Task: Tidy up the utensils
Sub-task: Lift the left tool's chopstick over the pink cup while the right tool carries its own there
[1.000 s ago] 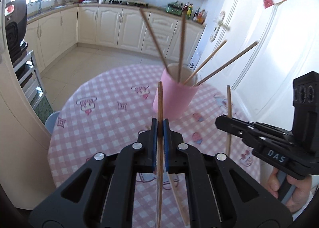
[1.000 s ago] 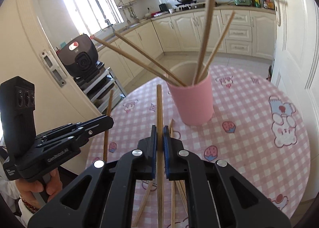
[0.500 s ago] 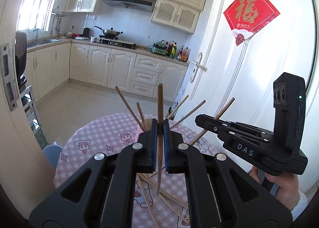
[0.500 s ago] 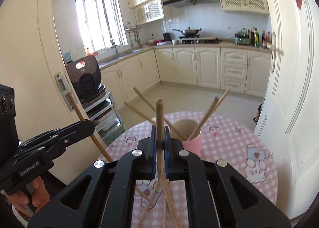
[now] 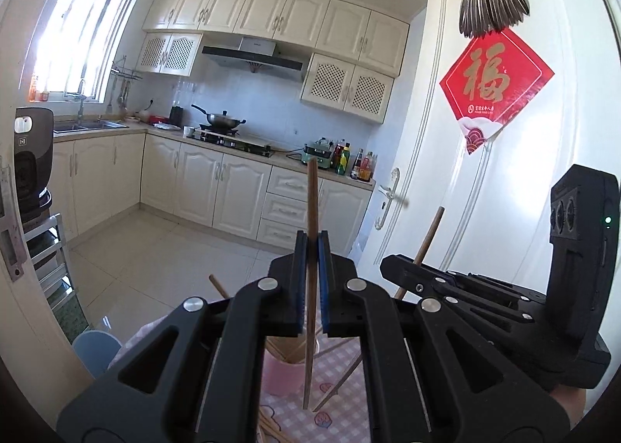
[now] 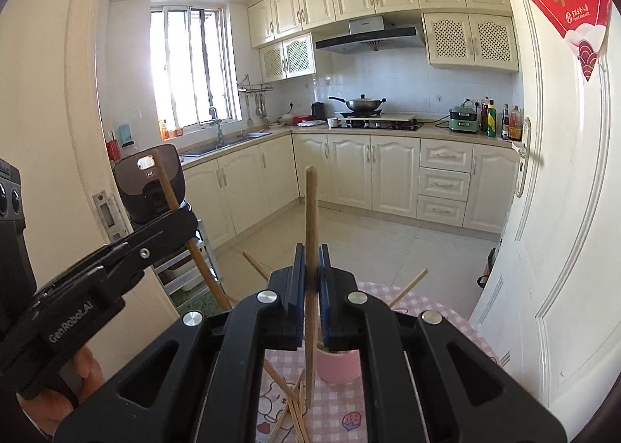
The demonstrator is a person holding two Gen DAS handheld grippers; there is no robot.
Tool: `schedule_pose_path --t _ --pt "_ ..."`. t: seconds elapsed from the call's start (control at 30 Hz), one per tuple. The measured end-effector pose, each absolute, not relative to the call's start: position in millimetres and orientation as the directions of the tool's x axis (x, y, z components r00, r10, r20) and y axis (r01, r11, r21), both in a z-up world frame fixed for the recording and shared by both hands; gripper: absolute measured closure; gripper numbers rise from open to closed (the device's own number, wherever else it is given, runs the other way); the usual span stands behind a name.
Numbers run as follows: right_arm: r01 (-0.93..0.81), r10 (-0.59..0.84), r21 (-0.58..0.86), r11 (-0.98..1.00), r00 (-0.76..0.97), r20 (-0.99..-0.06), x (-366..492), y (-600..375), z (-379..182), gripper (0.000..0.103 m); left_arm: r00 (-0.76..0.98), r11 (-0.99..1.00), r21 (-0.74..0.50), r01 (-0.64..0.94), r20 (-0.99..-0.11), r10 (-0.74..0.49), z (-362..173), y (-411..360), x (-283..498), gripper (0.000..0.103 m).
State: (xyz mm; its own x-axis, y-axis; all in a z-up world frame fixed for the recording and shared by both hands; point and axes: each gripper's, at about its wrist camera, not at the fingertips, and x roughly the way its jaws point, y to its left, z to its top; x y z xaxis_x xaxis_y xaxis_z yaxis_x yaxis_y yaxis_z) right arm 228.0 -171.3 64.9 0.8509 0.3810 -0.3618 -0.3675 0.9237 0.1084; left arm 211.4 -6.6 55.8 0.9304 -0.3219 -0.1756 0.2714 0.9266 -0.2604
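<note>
Chopsticks: two are held, one upright chopstick [image 5: 311,210] clamped in the left gripper [image 5: 311,280], one second chopstick [image 6: 310,218] clamped in the right gripper [image 6: 310,284]. Several more stand in one pink cup [image 6: 337,367] below on the checked table [image 6: 341,404]; others lie loose beside it.

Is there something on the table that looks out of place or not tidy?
Yes. Several loose chopsticks lie crossed on the checked tablecloth beside the pink cup, instead of standing inside it.

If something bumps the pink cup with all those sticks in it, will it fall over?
Probably quite easily. The pink cup looks small and light, and its chopsticks lean far out over the rim, making it top-heavy. It stands loose on the tablecloth.
</note>
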Motion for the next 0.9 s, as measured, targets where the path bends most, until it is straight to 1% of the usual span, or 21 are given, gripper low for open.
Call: schedule_pose_path --t 0.17,0.3,0.6,0.9 --pt "-0.344 0.351 0.079 0.936 0.881 -0.318 244.8 -167.1 65.8 0.098 0.945 0.931 -0.260 0.256 -0.134 -0.298 52.7 -16.4 233.8 0.097" --pt "-0.341 0.349 0.083 0.936 0.880 -0.323 261.1 -167.4 62.8 0.098 0.953 0.940 -0.245 0.236 -0.128 -0.273 46.3 -20.2 246.5 0.097" --pt "-0.333 0.337 0.066 0.941 0.891 -0.303 277.3 -166.9 59.4 0.098 0.966 0.948 -0.249 0.200 -0.114 -0.234 37.3 -19.4 266.1 0.097" --pt "-0.346 0.345 0.062 0.936 0.870 -0.351 275.5 -164.2 37.7 0.098 0.955 0.953 -0.234 0.190 -0.182 -0.235 10.0 -26.1 273.4 0.097"
